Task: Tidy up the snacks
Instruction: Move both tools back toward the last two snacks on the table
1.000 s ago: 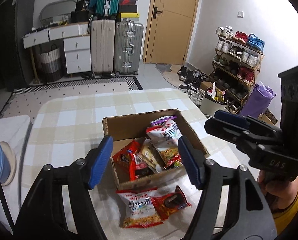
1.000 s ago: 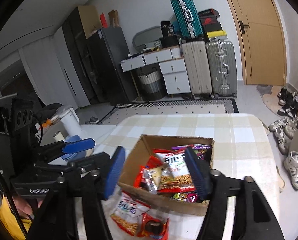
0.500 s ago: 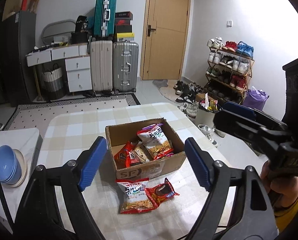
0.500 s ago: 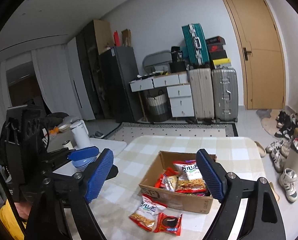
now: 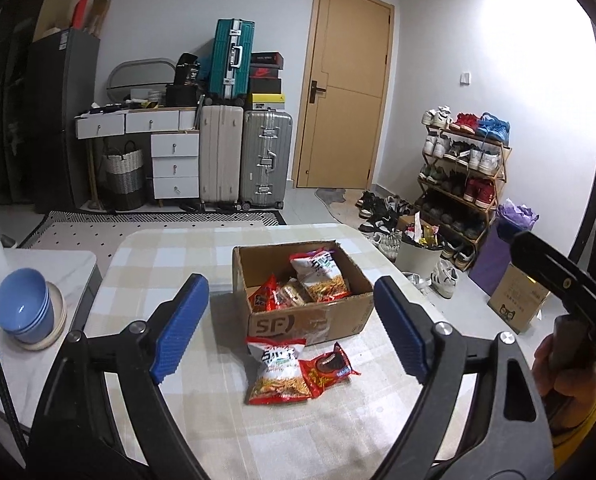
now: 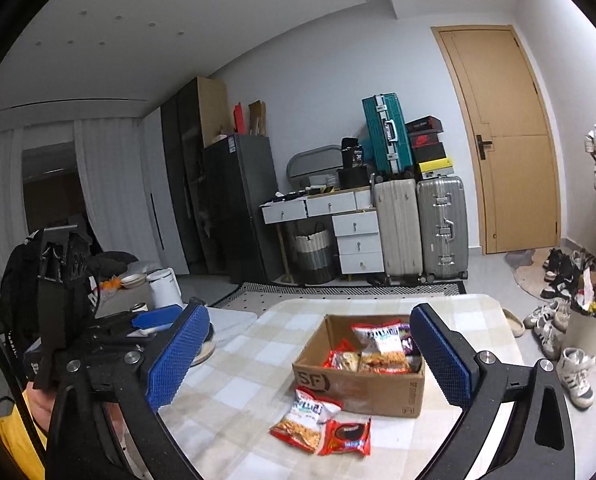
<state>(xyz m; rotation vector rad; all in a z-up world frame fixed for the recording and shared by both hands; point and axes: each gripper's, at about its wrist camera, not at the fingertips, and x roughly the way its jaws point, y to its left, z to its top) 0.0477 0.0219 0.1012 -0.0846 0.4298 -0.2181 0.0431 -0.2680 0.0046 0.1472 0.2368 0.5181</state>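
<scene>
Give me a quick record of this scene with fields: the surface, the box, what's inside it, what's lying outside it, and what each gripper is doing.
surface: checked beige tablecloth on a table
box: open brown cardboard box, upright
in box: several snack packets, one white-and-red noodle snack bag leaning on the others
outside box: white-and-red snack bag and red cookie packet, side by side on the cloth in front of the box
left gripper: jaws opening, nothing between them
right gripper: jaws opening, nothing held

Open cardboard box (image 5: 304,322) holds snack packs; noodle-snack bag (image 5: 278,376), red cookie pack (image 5: 330,368) flat just before it.
</scene>
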